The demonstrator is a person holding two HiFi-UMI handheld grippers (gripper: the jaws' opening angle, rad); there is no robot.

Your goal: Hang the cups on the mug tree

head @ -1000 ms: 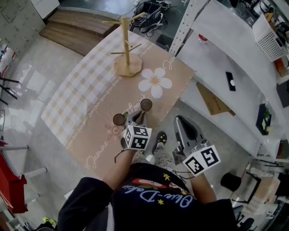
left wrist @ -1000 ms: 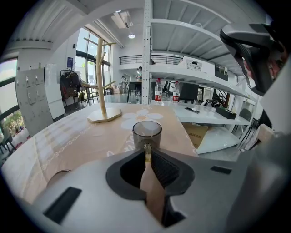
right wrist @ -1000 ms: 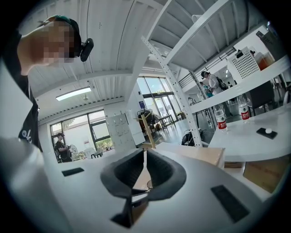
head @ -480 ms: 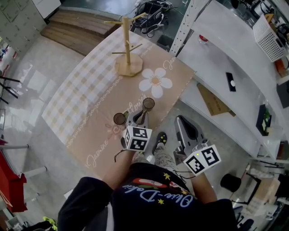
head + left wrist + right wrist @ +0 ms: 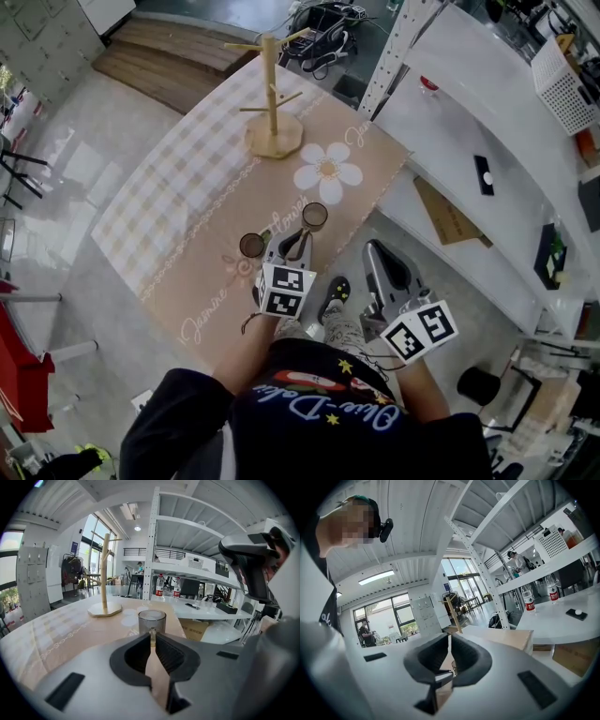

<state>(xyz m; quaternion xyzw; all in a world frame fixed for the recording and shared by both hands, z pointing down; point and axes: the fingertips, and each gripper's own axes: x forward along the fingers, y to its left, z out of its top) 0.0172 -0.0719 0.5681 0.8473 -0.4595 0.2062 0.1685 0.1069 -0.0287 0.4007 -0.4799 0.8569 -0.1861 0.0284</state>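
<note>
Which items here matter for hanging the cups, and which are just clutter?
Job:
- mug tree, nothing hung on it
- cup; the left gripper jaws have just been closing and now pinch its handle
- second cup, not held

Clutter:
- water bottles
- cardboard
- black device
- cables

Count: two cups are showing, the nearer cup [image 5: 250, 246] and the farther cup [image 5: 314, 217]. One mug tree [image 5: 273, 103] is standing on the worktop [image 5: 169, 216]. One flower print [image 5: 328, 172] is showing on that worktop. Two red-labelled bottles are standing on the white shelf [image 5: 450, 122], first bottle [image 5: 160, 585] and second bottle [image 5: 177, 587]. One cardboard box [image 5: 445, 214] is lying under it
</note>
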